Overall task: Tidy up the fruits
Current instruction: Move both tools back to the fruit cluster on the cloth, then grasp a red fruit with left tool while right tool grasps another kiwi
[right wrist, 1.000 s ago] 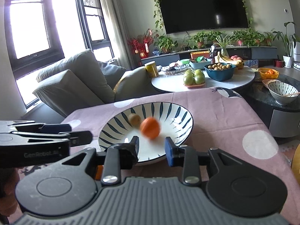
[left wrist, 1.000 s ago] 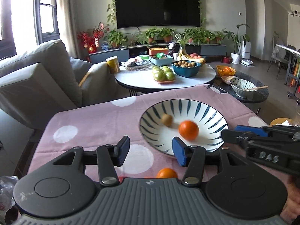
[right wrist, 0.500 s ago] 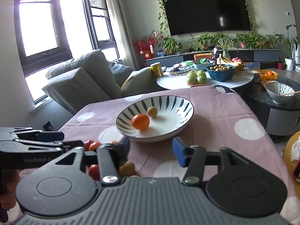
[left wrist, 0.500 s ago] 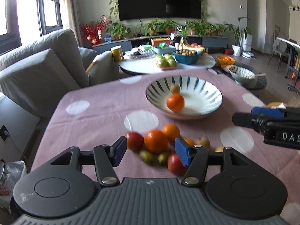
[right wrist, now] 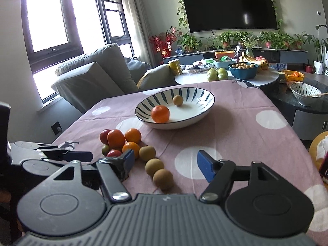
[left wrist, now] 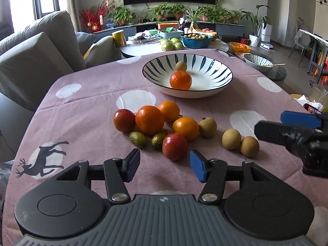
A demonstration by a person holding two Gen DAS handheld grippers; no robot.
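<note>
bowl (left wrist: 223, 82) — orange (left wrist: 180, 80), brown fruit (left wrist: 181, 66) inside | left gripper (left wrist: 165, 165), right gripper (right wrist: 166, 162) — both released

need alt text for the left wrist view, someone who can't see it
An open left hand-held gripper hovers over a pink tablecloth before a loose pile of fruit, nearest a red one. Beyond, a striped bowl holds an orange and a small tan fruit.
</note>
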